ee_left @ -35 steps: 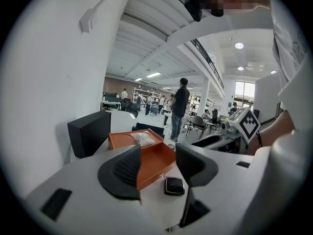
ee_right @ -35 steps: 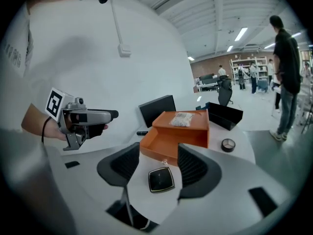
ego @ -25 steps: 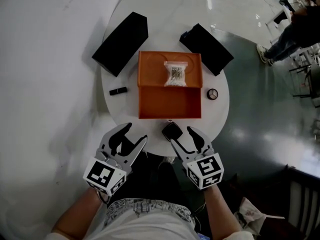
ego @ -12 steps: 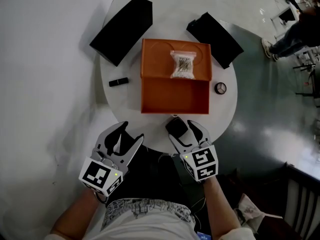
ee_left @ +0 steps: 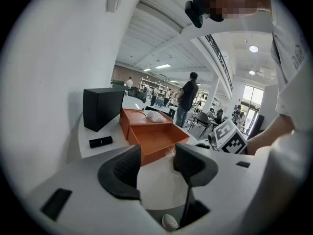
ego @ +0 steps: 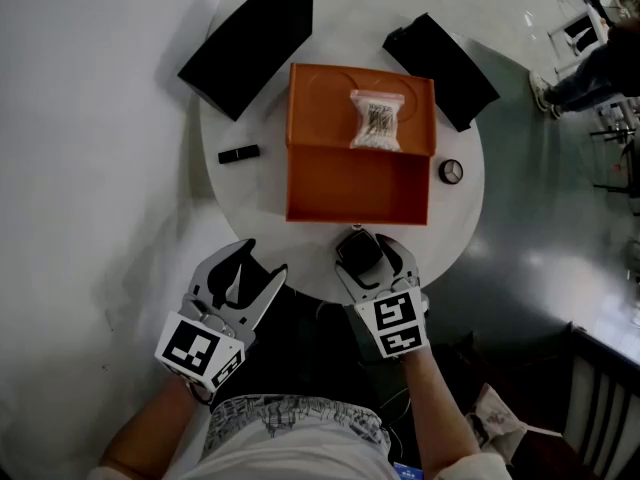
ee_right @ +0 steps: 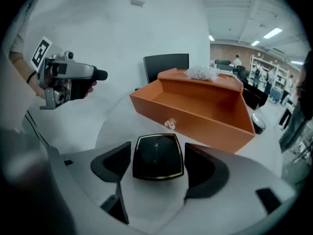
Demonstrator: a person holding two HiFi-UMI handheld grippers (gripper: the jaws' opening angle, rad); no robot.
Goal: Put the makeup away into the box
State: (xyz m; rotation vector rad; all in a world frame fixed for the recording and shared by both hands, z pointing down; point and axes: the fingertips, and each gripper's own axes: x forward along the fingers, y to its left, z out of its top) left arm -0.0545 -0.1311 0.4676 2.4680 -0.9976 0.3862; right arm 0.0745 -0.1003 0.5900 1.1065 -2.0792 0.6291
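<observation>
A black square compact with a gold rim lies on the white round table, just in front of the orange box. My right gripper straddles it. In the right gripper view the compact sits between the dark pads, with small gaps on both sides, and the jaws are opening. The box's drawer stands pulled out with a clear knob on its front. My left gripper hangs open and empty off the table's near edge.
A black lipstick lies left of the box and a small round jar right of it. A clear bag rests on the box's top. Two tall black boxes flank the back. A person stands beyond.
My right gripper has come down and forward, so the compact now sits between its widening jaws instead of at its left fingertip. The left gripper has sunk slightly.
</observation>
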